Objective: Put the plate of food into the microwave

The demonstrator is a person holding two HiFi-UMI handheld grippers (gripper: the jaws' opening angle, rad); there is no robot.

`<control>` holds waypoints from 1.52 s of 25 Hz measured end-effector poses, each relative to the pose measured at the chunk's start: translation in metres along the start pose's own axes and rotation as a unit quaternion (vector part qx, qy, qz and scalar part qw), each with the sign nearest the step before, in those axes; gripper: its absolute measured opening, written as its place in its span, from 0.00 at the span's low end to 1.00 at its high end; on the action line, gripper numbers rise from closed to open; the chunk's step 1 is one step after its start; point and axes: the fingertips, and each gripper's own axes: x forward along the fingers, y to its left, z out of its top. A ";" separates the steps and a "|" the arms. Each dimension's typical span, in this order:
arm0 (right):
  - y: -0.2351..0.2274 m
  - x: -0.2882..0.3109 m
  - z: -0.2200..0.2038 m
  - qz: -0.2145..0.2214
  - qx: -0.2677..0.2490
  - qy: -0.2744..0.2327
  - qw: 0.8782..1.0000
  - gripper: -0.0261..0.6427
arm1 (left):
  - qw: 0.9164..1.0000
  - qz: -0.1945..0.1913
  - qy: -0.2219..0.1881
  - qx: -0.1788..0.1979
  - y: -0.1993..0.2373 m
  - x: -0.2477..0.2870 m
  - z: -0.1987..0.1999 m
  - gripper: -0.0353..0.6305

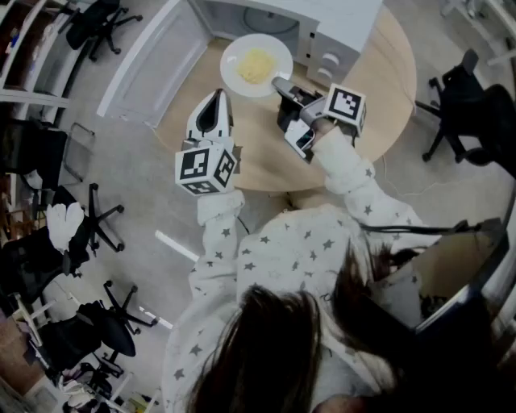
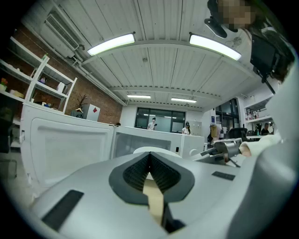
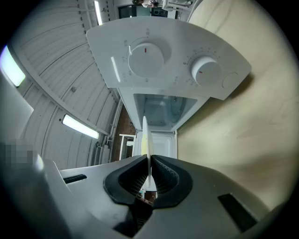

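Observation:
A white plate [image 1: 256,64] of yellow food hovers over the round wooden table [image 1: 379,89], just in front of the white microwave [image 1: 330,24]. The microwave's door [image 1: 153,56] hangs open to the left. My right gripper [image 1: 281,83] is shut on the plate's near rim. In the right gripper view the plate [image 3: 145,135] stands edge-on between the pads of the right gripper [image 3: 148,161], facing the open cavity [image 3: 163,109] and two knobs [image 3: 145,56]. My left gripper [image 1: 216,98] is shut on nothing, left of the plate. In its own view the left gripper [image 2: 149,156] points at the microwave [image 2: 140,140].
Black office chairs stand on the grey floor at the left [image 1: 89,222] and at the right [image 1: 472,101]. The table's near edge [image 1: 266,187] lies just in front of the person's sleeves. A shelf [image 2: 42,79] stands against the brick wall behind the microwave.

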 end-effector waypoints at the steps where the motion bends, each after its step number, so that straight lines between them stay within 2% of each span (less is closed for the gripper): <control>1: -0.002 -0.002 -0.001 -0.003 0.002 0.000 1.000 0.07 | 1.000 0.000 0.000 -0.002 -0.001 -0.001 -0.003 0.06; 5: -0.003 -0.007 -0.002 -0.009 0.004 -0.005 1.000 0.07 | 1.000 -0.004 0.001 -0.004 -0.004 0.001 -0.005 0.06; 9: -0.006 -0.009 0.002 -0.013 0.008 -0.022 1.000 0.07 | 1.000 -0.023 0.007 -0.004 -0.004 0.013 -0.007 0.06; 12: -0.019 0.017 0.006 -0.013 0.018 -0.046 0.999 0.07 | 0.999 -0.049 0.014 -0.002 0.022 0.032 -0.014 0.06; 15: -0.023 0.055 0.007 -0.020 0.022 -0.088 0.996 0.07 | 0.995 -0.093 0.028 0.000 0.062 0.055 -0.016 0.06; 19: -0.027 0.076 0.012 -0.033 0.035 -0.164 0.985 0.07 | 0.983 -0.175 0.048 0.011 0.084 0.080 -0.017 0.06; 25: -0.056 0.067 0.008 -0.026 0.054 -0.282 0.957 0.07 | 0.953 -0.290 0.074 0.039 0.079 0.087 -0.042 0.06; 31: -0.049 0.067 0.011 -0.021 0.040 -0.304 0.952 0.07 | 0.945 -0.318 0.072 0.041 0.064 0.097 -0.044 0.06; 38: -0.056 0.068 0.019 -0.032 0.037 -0.314 0.948 0.07 | 0.944 -0.319 0.077 0.035 0.059 0.110 -0.045 0.06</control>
